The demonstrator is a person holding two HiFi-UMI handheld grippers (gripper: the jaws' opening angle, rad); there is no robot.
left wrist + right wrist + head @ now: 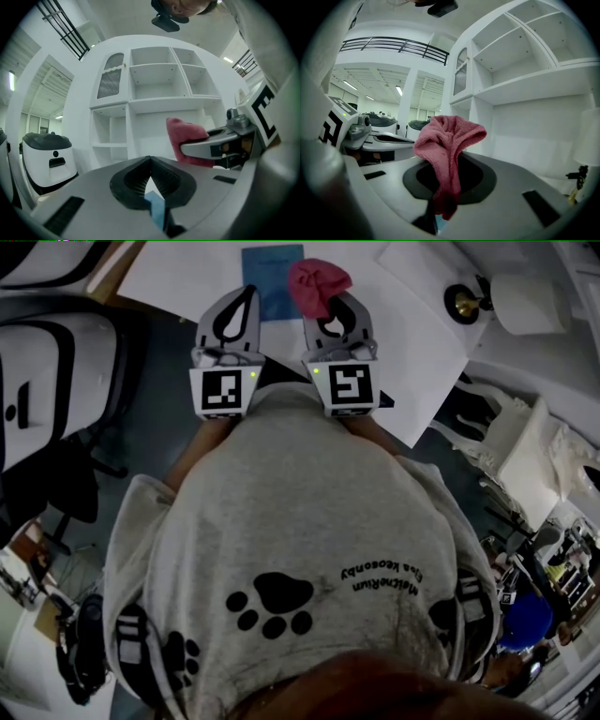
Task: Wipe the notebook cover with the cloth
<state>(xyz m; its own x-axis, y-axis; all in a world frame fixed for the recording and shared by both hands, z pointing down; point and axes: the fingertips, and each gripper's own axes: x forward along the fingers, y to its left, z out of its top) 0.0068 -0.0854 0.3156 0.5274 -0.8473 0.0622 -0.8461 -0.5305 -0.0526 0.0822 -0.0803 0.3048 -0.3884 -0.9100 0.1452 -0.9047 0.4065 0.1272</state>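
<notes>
On table [412,343]: notebook [267,277] just ahead of left gripper [246,294]; cloth [317,282] in right gripper [336,310], over notebook's right edge.

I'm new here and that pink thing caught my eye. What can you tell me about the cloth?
The cloth is a pinkish-red terry towel, soft and fuzzy, bunched into folds. The right tool is shut on it, so a crumpled lump bulges past the jaws and a narrow tail trails back between them. It is near the right edge of the blue notebook; whether it touches the notebook cannot be told.
</notes>
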